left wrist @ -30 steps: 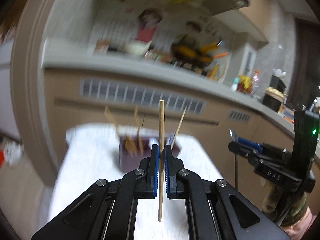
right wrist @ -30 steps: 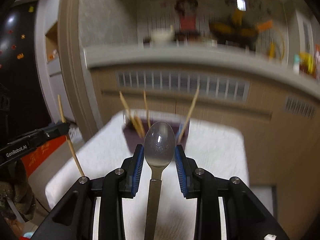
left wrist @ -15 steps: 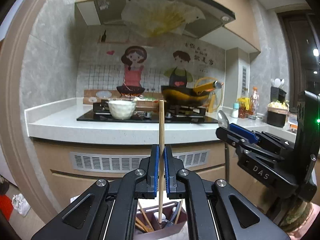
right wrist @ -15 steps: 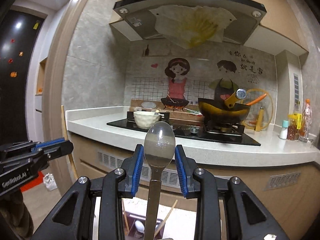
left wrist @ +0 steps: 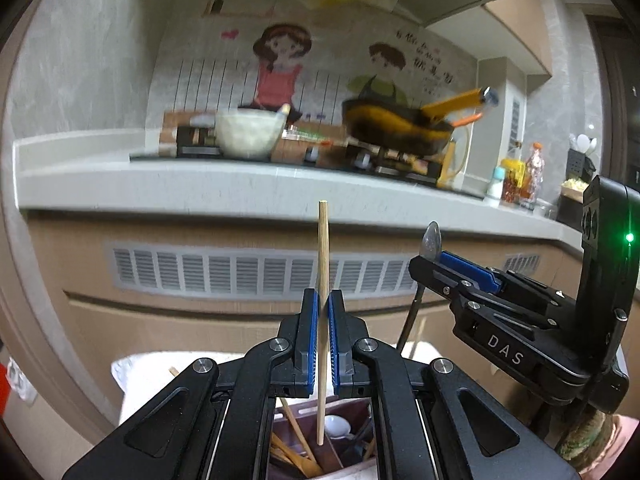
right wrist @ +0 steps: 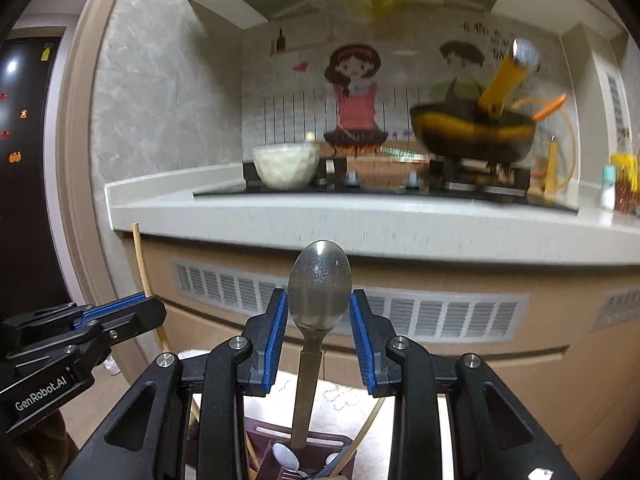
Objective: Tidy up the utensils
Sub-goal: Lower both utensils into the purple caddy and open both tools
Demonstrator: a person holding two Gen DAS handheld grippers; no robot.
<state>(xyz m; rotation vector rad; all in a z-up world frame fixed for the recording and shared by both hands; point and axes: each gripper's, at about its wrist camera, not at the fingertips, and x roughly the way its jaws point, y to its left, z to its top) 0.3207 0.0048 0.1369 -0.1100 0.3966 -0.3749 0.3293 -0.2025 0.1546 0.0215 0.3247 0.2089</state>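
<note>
Grippers tipped lower than half a second ago: countertop sits higher in both wrist views, more of the dark utensil holder shows beneath, background blurred. Left gripper remains clamped on an upright wooden chopstick, its lower end over the holder; right gripper pinches a metal spoon bowl-up, handle reaching down toward the holder. Readable: "DAS" on the right gripper body, "GenRobot.AI" on the left; wall lettering too blurred.
</note>
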